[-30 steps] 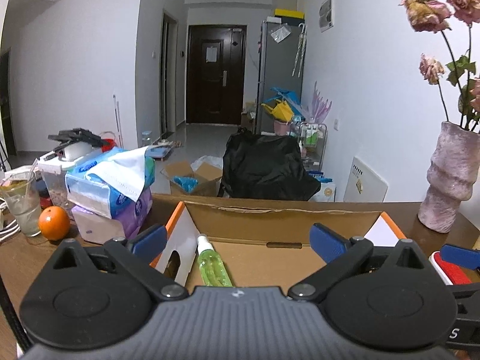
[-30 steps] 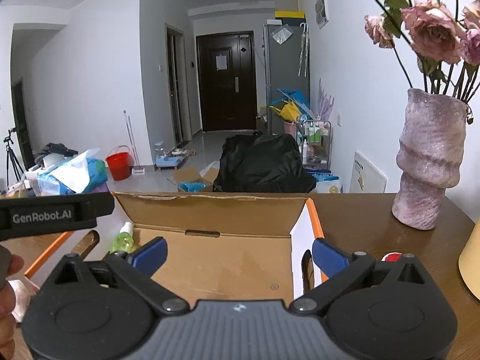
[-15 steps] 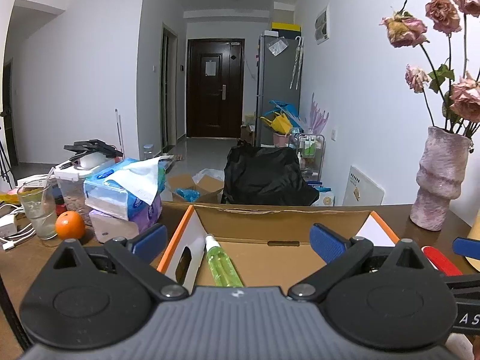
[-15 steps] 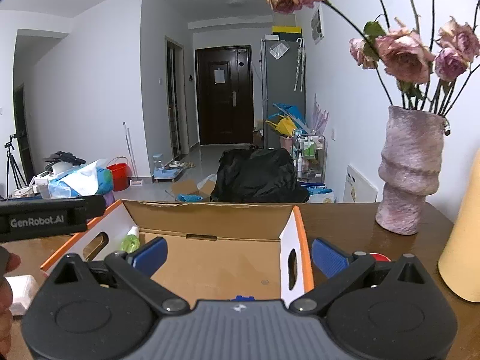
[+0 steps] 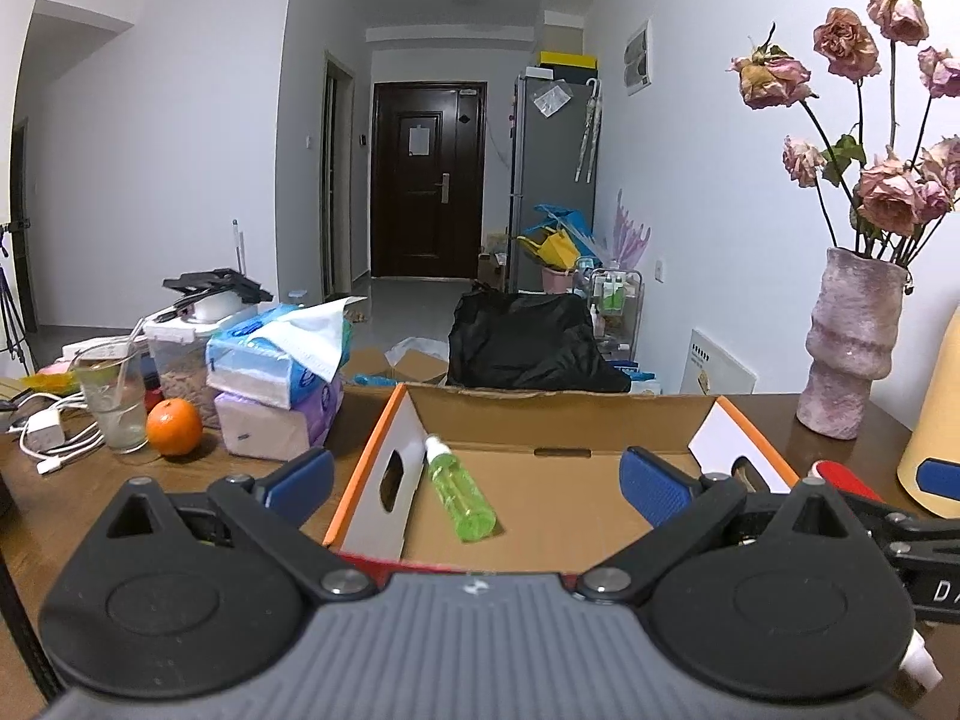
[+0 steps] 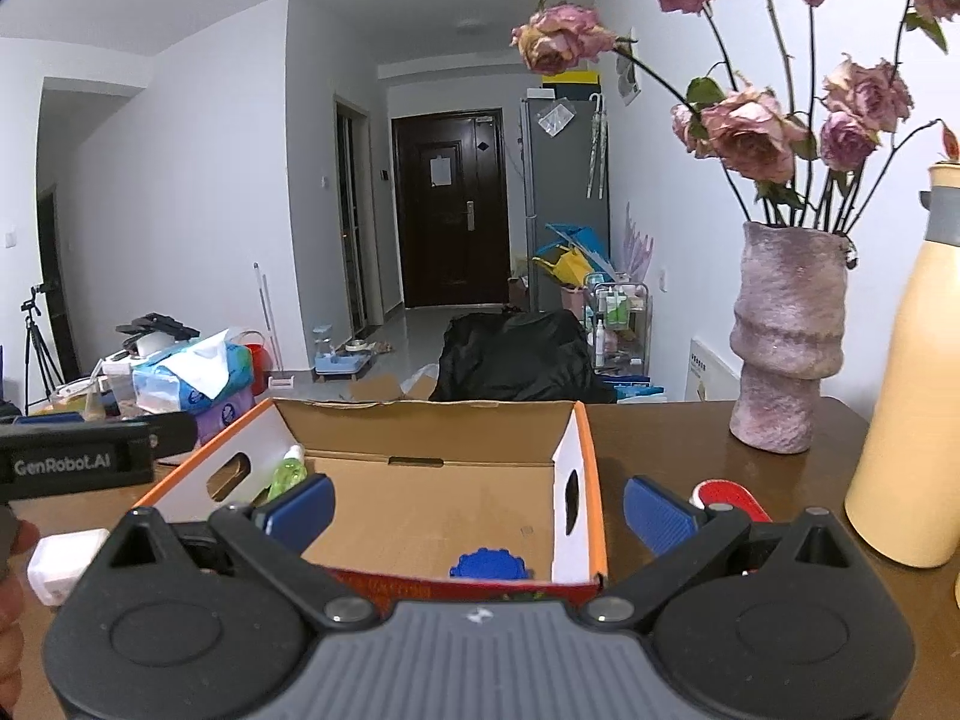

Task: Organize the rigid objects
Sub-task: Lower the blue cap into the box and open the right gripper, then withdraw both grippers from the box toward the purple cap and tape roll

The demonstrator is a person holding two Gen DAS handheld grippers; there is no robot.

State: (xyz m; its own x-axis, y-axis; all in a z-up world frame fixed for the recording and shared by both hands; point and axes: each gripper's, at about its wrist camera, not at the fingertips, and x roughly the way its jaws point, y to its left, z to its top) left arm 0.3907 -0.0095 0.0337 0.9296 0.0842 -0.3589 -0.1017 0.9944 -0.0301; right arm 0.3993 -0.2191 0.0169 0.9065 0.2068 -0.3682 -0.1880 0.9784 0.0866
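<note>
Brown wooden table in hallway room. Left wrist view: left gripper spread, empty, over cardboard box; green bottle lying inside. Right wrist view: right gripper spread, empty; blue toothed piece on box floor.

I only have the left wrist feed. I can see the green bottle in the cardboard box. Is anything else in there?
Observer: Yes. The right wrist view shows a blue ridged cap-like piece on the floor of the cardboard box, near its front wall, apart from the green bottle.
Operator: What is that pale yellow thing at my right edge?
Observer: A tall pale yellow bottle with a grey band near its top, upright on the table beside the vase.
Operator: Is the right gripper holding anything?
Observer: No. The right gripper is open and empty.
</note>
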